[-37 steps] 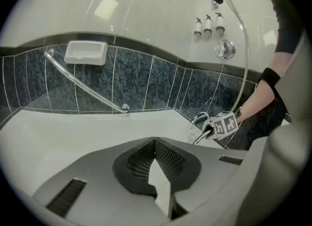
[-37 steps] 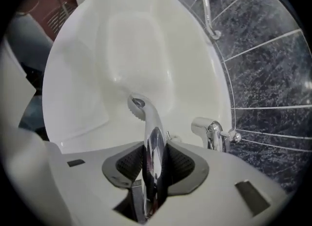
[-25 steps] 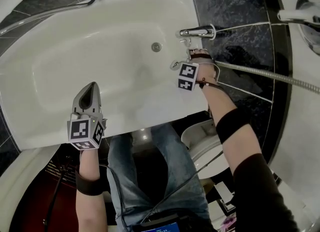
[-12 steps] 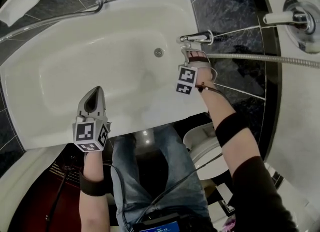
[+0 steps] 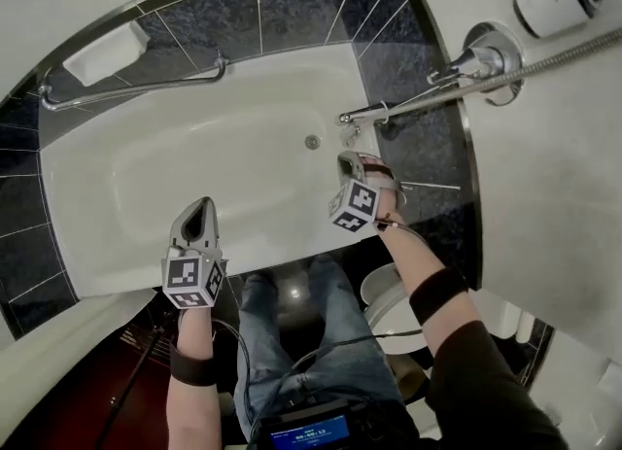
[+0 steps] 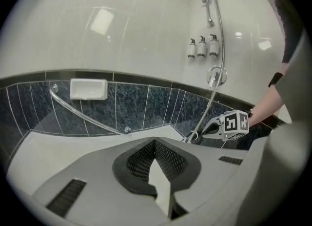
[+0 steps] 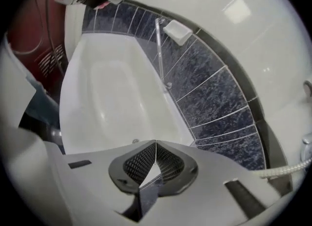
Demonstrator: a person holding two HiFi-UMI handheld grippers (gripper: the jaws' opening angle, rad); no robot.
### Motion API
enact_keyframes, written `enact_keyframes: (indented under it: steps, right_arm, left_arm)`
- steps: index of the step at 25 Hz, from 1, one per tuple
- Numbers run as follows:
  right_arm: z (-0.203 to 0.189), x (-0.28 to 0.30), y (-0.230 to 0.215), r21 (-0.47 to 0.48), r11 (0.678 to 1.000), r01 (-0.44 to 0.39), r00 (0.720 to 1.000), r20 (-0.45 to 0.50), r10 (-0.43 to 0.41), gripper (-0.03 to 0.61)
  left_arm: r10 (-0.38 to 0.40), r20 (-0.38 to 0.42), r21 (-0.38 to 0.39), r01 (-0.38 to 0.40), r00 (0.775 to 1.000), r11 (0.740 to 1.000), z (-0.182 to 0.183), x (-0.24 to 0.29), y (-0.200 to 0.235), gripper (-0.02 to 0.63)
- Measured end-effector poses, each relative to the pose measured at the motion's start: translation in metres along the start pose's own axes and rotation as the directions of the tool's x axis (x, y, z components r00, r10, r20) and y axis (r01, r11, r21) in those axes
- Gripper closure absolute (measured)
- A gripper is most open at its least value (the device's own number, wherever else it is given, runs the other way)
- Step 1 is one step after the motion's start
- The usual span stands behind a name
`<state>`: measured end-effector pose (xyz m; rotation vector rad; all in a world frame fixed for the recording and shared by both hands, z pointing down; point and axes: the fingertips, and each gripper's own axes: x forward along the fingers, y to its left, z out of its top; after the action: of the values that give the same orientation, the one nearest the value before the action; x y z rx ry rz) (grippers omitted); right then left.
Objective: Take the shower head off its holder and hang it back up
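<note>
Left gripper [image 5: 201,207] rose over bathtub [image 5: 136,171]; perhaps marble tiles [image 5: 296,11].

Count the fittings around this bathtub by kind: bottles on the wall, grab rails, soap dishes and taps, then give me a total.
Bottles: 3
Grab rail: 1
Soap dish: 1
Tap: 1
Total: 6

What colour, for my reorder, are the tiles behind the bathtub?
The tiles are dark marbled blue-black with pale grout; clearest in the left gripper view.
</note>
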<state>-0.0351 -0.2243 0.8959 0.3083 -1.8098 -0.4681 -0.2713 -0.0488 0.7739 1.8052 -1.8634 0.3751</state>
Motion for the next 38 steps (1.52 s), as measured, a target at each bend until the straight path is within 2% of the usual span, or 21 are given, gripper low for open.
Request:
enact_keyframes:
  steps: [3,6,10,14,18,21,25,31,38]
  right_arm:
    - [0.021,-0.055,-0.019,0.166,0.986,0.004,0.998,0.059,-0.014,0.555]
    - [0.033,-0.107,-0.034,0.302,0.953,-0.010,0.993,0.114,-0.026,0.554]
    - [0.045,-0.169,-0.047,0.468,0.883,-0.043,0.978,0.200,-0.058,0.554]
    - [0.060,-0.226,-0.063,0.555,0.828,-0.077,0.951,0.291,-0.107,0.554]
    - [0.063,-0.271,-0.083,0.654,0.748,-0.115,0.919,0.356,-0.171,0.554]
    - [0.066,-0.301,-0.100,0.692,0.708,-0.139,0.890,0.401,-0.218,0.554]
    - [0.058,-0.326,-0.121,0.706,0.699,-0.117,0.856,0.428,-0.290,0.554]
    - [0.050,-0.364,-0.147,0.749,0.651,-0.121,0.809,0.454,-0.373,0.554]
    - [0.033,-0.364,-0.145,0.762,0.637,-0.116,0.817,0.438,-0.375,0.554]
  left_arm:
    - [0.015,0.018,0.012,-0.015,1.000,1.000,0.037,-0.036,0.000,0.614]
    - [0.035,0.044,0.003,-0.035,0.998,0.999,0.071,-0.073,0.001,0.614]
    - [0.065,0.080,-0.006,-0.065,0.995,0.998,0.111,-0.118,0.004,0.614]
    - [0.089,0.120,-0.001,-0.090,0.989,0.996,0.141,-0.156,0.003,0.614]
    - [0.092,0.146,0.004,-0.093,0.985,0.996,0.159,-0.183,-0.001,0.614]
    - [0.107,0.175,0.002,-0.109,0.979,0.994,0.180,-0.200,0.000,0.614]
    - [0.116,0.220,-0.011,-0.117,0.969,0.993,0.207,-0.215,-0.002,0.614]
    - [0.101,0.267,0.000,-0.105,0.958,0.994,0.229,-0.237,-0.007,0.614]
    - [0.089,0.301,0.030,-0.103,0.949,0.994,0.232,-0.242,-0.019,0.614]
